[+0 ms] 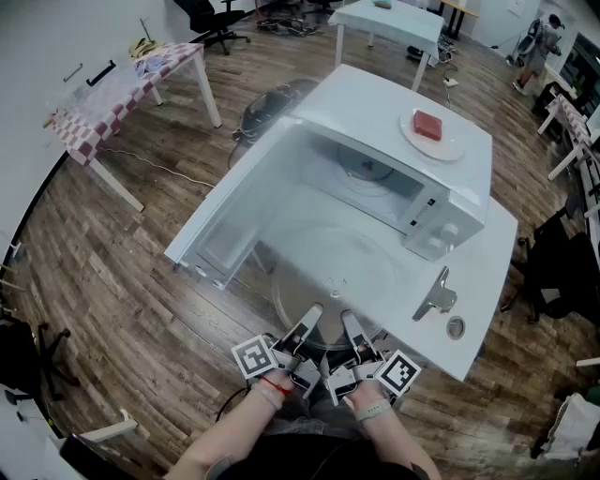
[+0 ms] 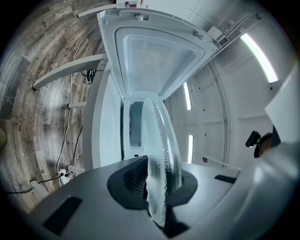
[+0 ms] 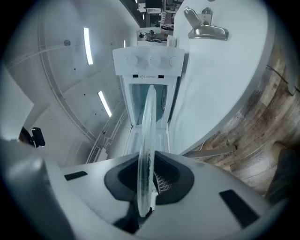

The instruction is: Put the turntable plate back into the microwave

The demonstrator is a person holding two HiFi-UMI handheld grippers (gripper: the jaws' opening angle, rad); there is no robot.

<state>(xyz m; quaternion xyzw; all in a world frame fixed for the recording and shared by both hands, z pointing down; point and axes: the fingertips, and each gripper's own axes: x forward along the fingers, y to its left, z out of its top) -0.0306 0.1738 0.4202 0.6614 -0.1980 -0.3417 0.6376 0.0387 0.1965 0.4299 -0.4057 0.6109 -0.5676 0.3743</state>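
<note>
Before the microwave [image 1: 361,105], left claw [image 1: 311,315], right claw [image 1: 348,321] hold plate [image 1: 330,267] level.

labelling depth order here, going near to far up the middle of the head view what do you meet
left gripper and right gripper side by side → turntable plate → microwave → white table

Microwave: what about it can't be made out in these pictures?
Knobs: head and right gripper views, markings too small to read.
Microwave cavity: right gripper view, the glass plate, seen edge-on, covers its middle.
Red lump on the small plate: head view, too small to identify.
</note>
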